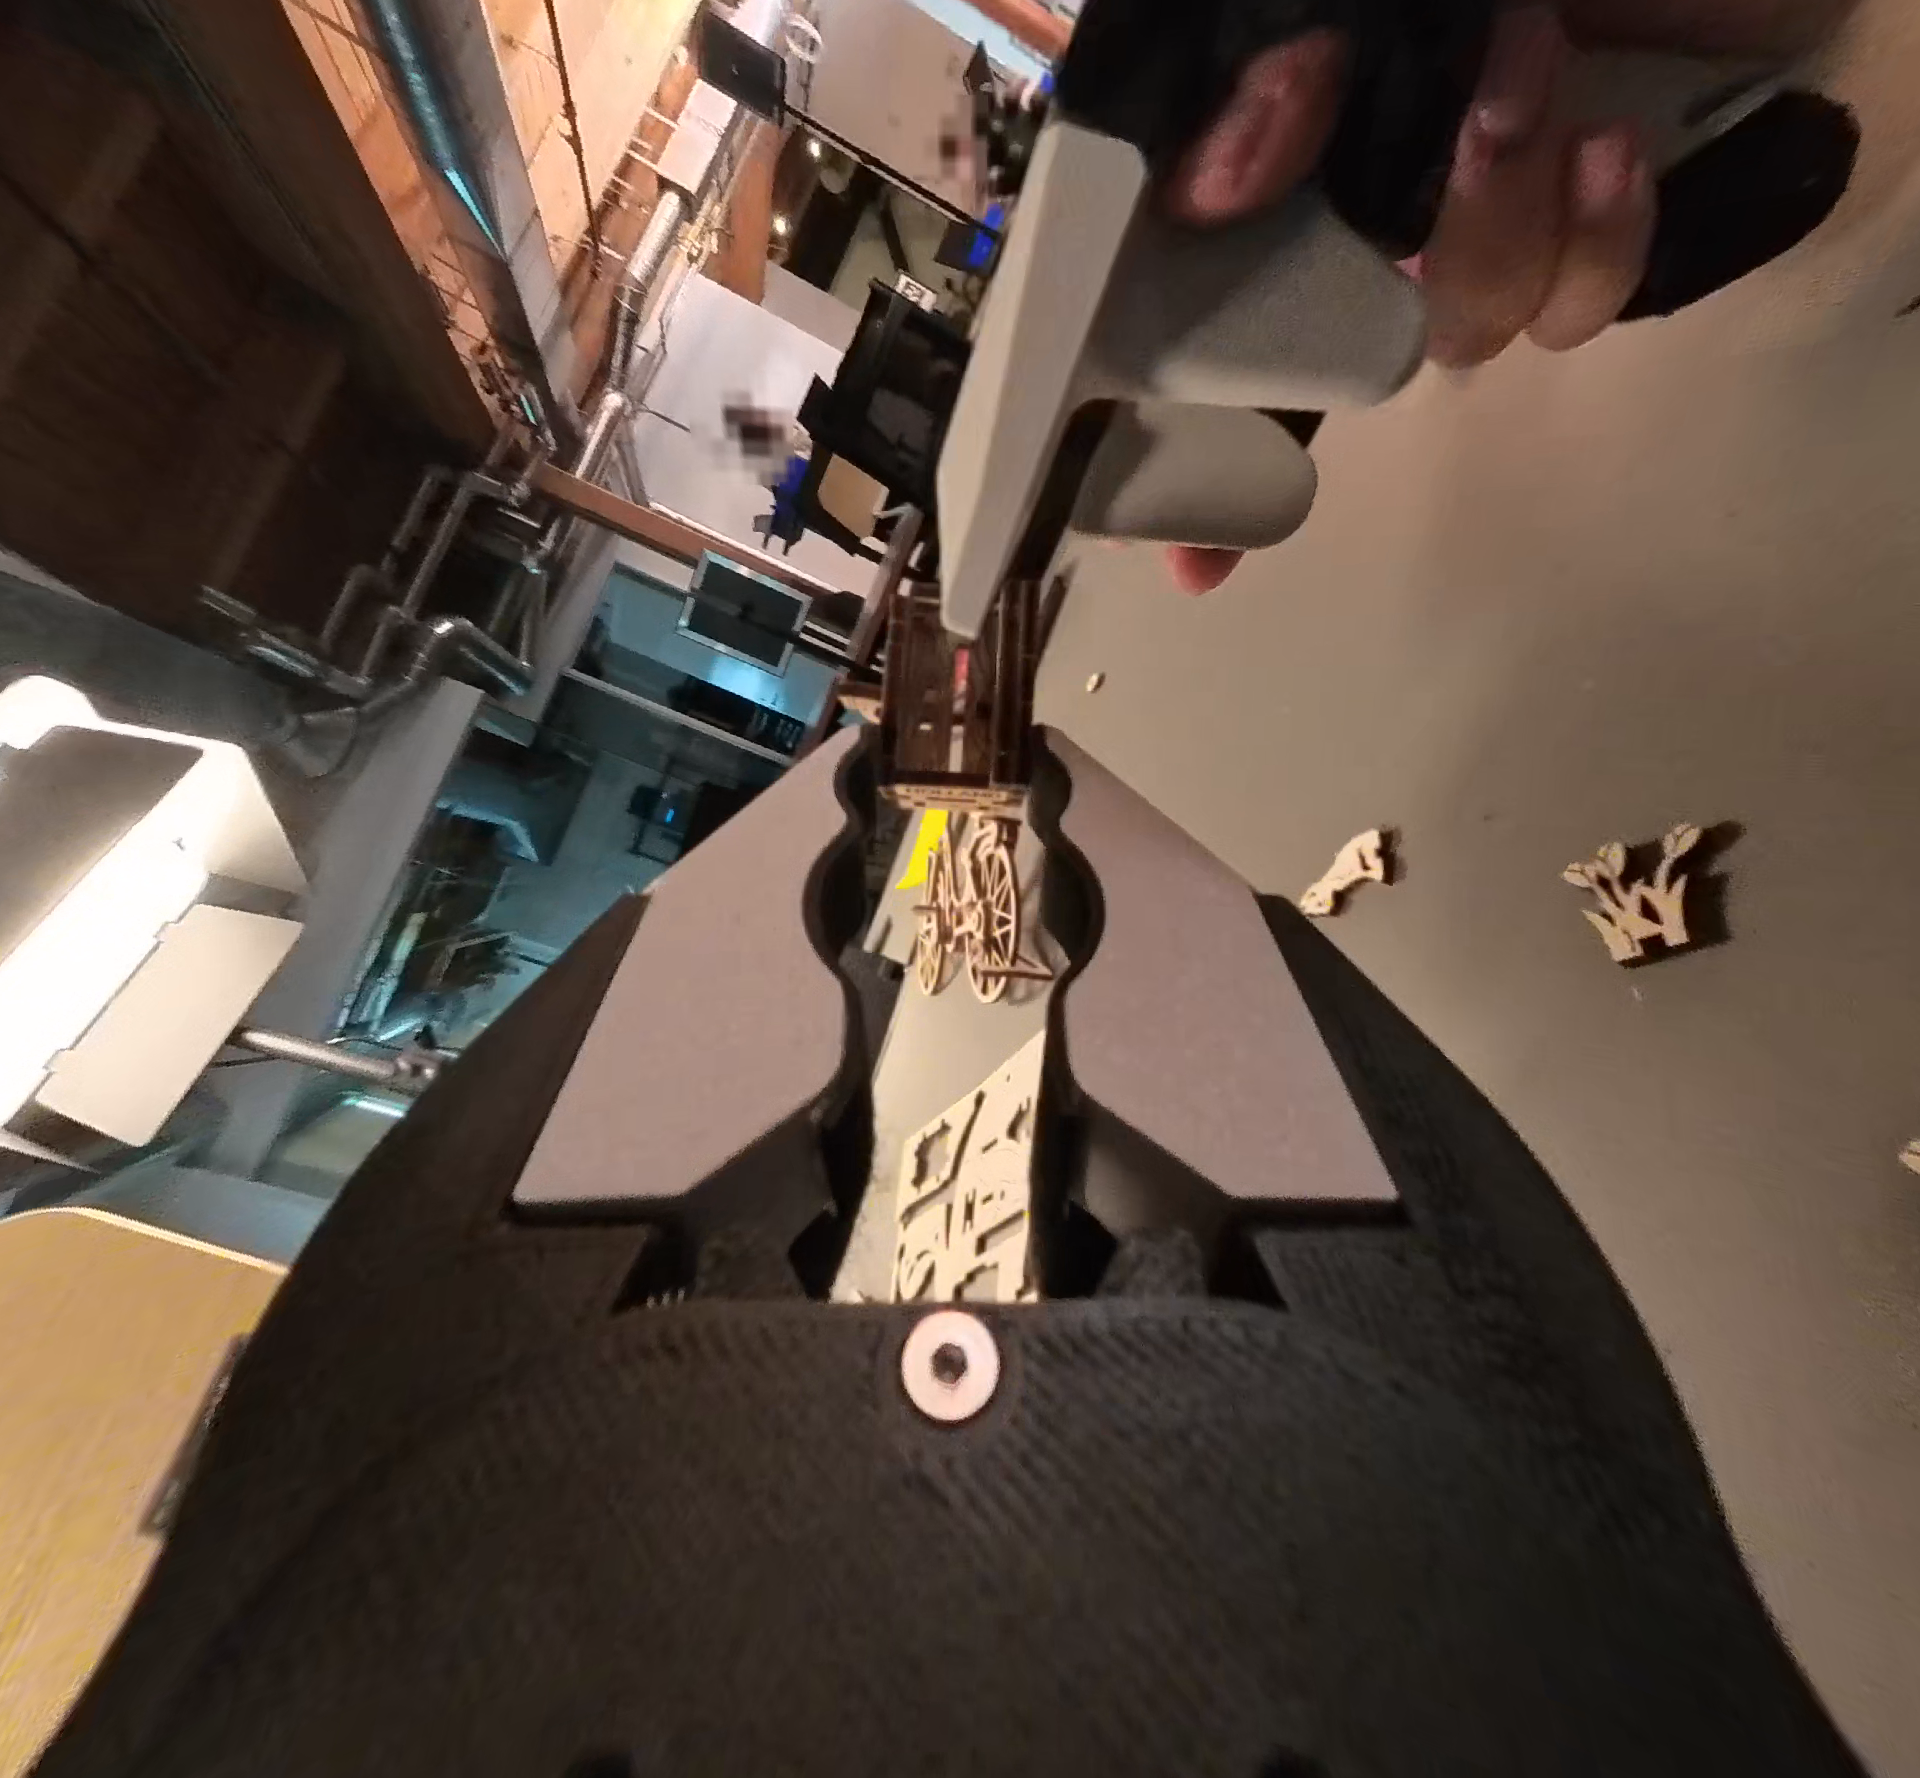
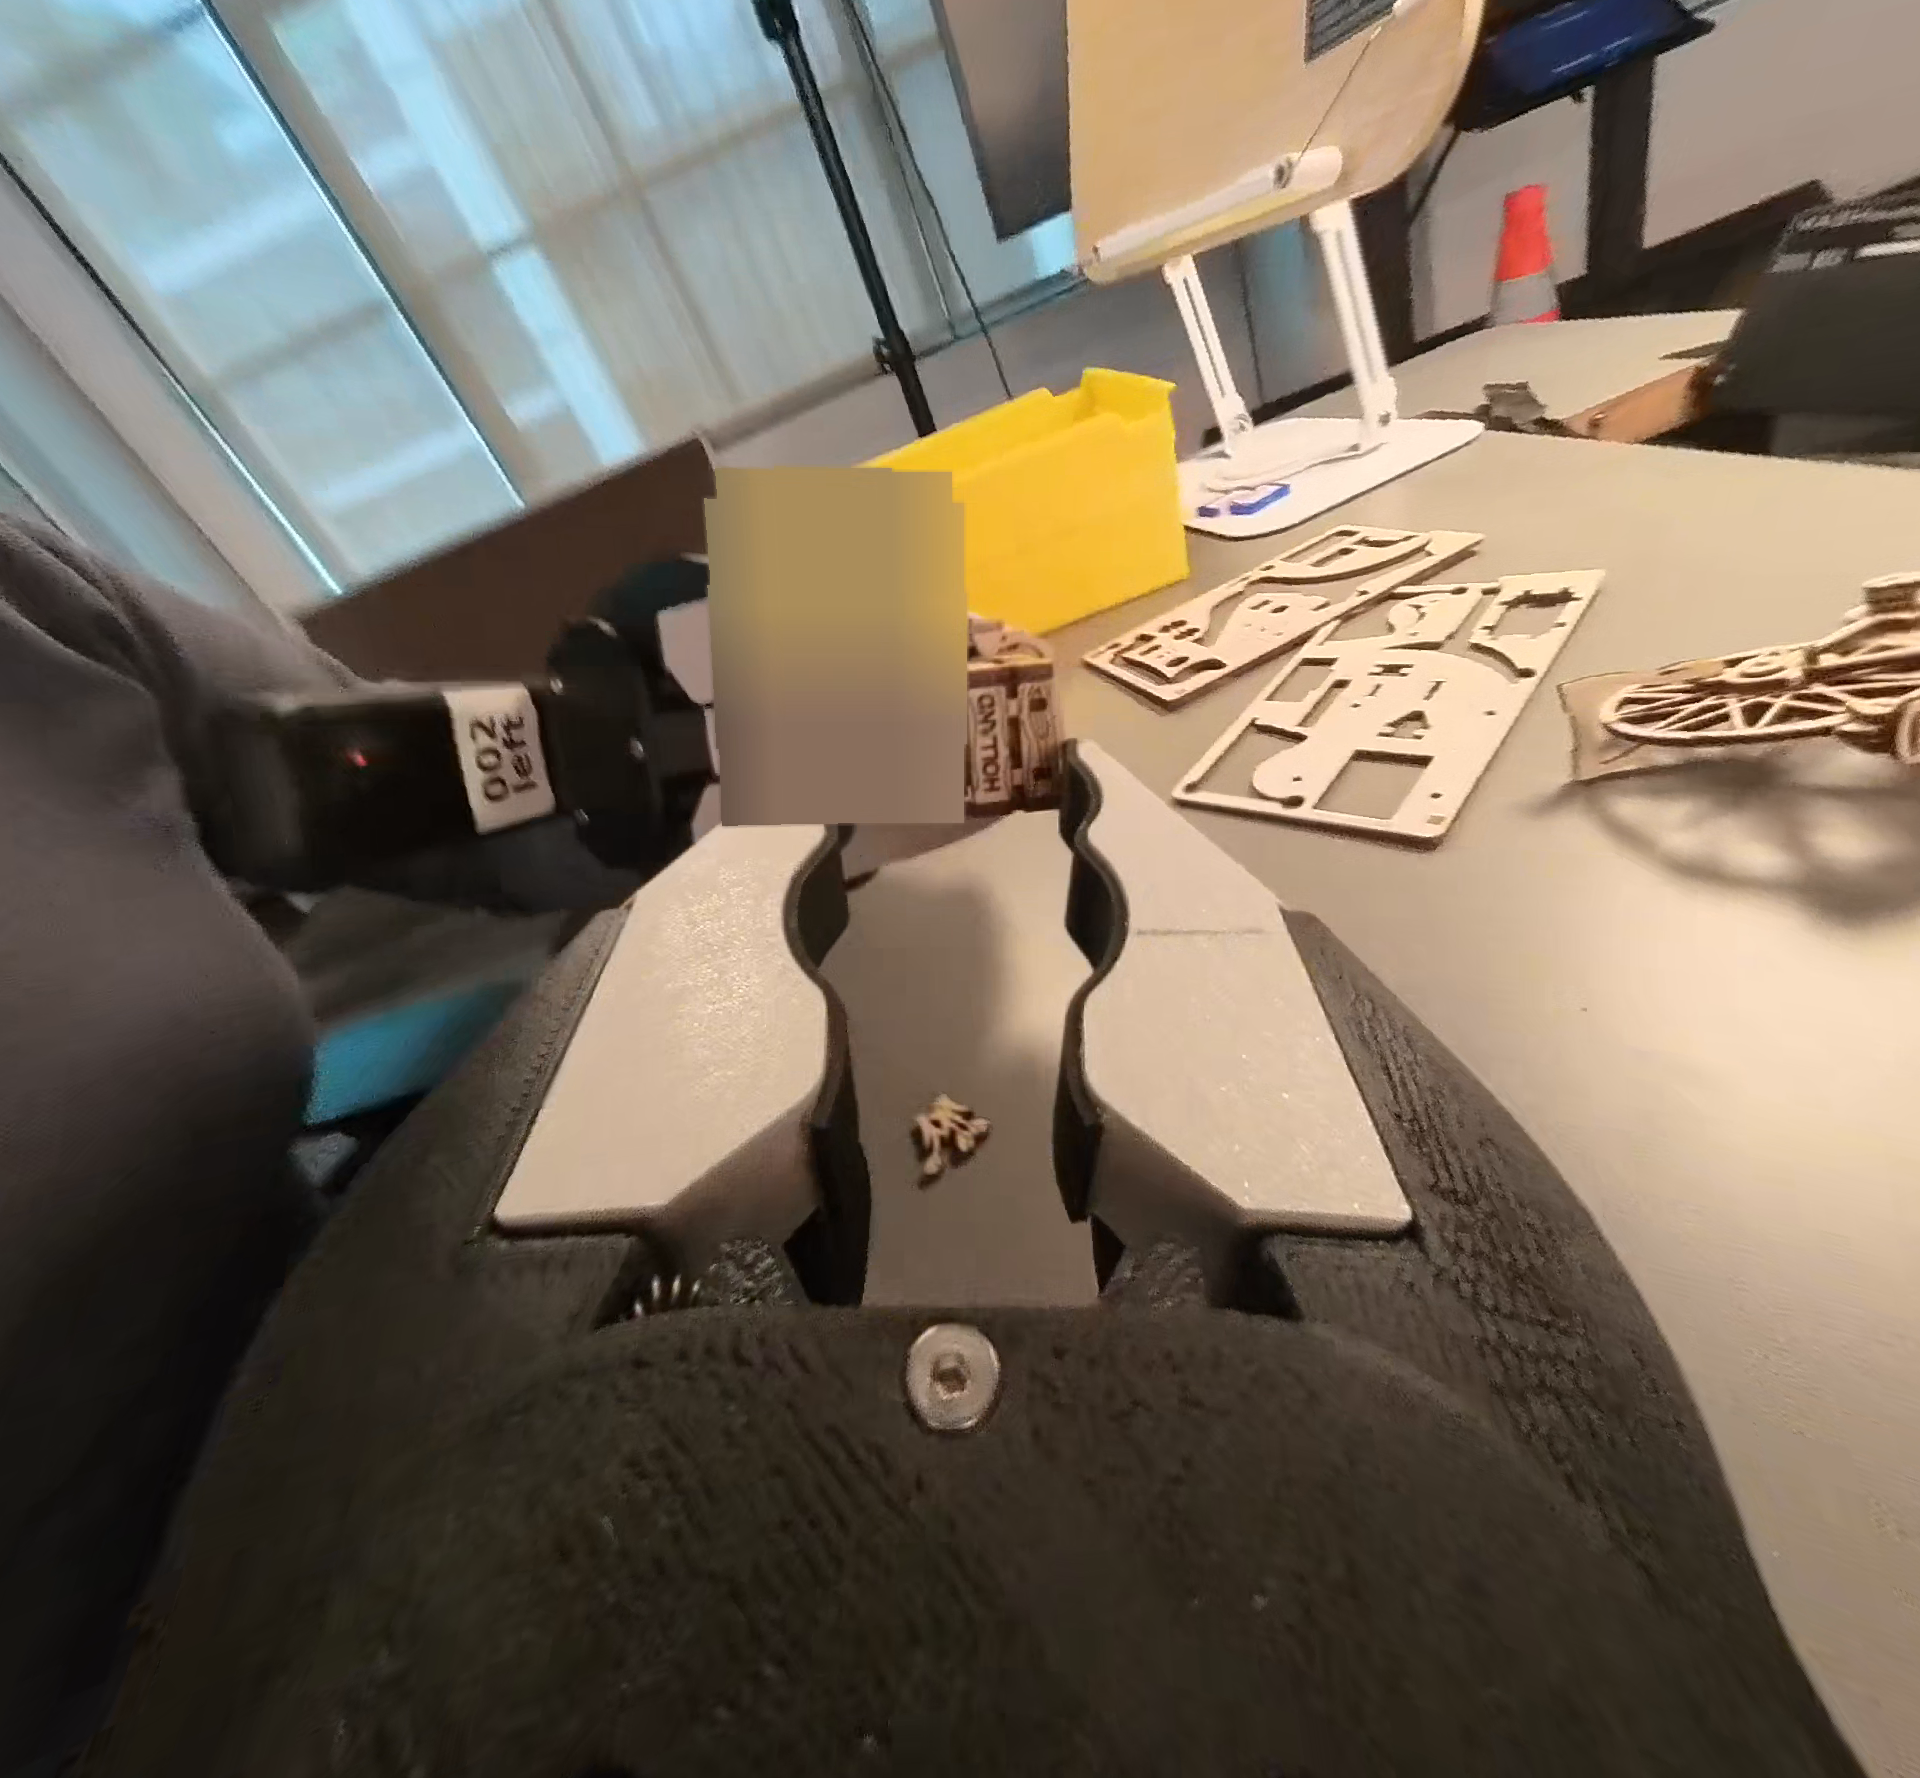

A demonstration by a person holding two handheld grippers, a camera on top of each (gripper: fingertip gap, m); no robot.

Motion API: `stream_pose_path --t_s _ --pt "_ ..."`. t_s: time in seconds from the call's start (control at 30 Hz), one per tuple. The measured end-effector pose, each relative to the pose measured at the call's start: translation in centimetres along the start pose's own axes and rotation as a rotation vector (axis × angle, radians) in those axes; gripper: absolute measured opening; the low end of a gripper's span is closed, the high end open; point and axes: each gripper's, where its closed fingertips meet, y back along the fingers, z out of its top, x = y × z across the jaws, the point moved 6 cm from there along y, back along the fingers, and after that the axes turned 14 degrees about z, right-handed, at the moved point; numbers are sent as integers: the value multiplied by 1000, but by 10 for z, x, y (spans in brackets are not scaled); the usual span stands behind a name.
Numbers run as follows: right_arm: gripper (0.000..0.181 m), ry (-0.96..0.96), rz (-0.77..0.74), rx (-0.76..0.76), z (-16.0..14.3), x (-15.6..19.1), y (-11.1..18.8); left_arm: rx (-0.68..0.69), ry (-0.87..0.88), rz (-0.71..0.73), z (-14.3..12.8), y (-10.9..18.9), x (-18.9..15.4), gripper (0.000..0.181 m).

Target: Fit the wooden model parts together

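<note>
The left gripper (image 1: pixel 951 772) is pinching the dark wooden model block (image 1: pixel 951 720) right at its fingertips, held up off the grey table (image 1: pixel 1558 793); in the right wrist view the block (image 2: pixel 1013 720) sits just past the right gripper (image 2: pixel 951 824), whose fingers are spread with nothing between them; a small tulip-shaped piece (image 2: pixel 948 1134) lies on the table under that gap, not gripped. My guess on handling: thin laser-cut ply, very light, stiff but snappy along the lattice, so squeeze the solid end frame, not the slats. The block's long axis runs away from the left camera, toward the far side. The wooden bicycle (image 2: pixel 1766 700) lies on its side to the right, and two punched-out sheets (image 2: pixel 1382 700) lie flat beyond.
</note>
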Motion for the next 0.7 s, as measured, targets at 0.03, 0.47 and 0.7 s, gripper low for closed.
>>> stream_pose_path --t_s 0.03,0.47,0.7 --pt "35 -23 11 -14 1 0 1 -7 -4 8 1 1 -1 26" --pt "30 10 11 35 -2 2 1 -12 53 30 8 1 -1 26" --pt "25 130 -72 65 4 0 8 -11 105 -34 6 0 -5 50"
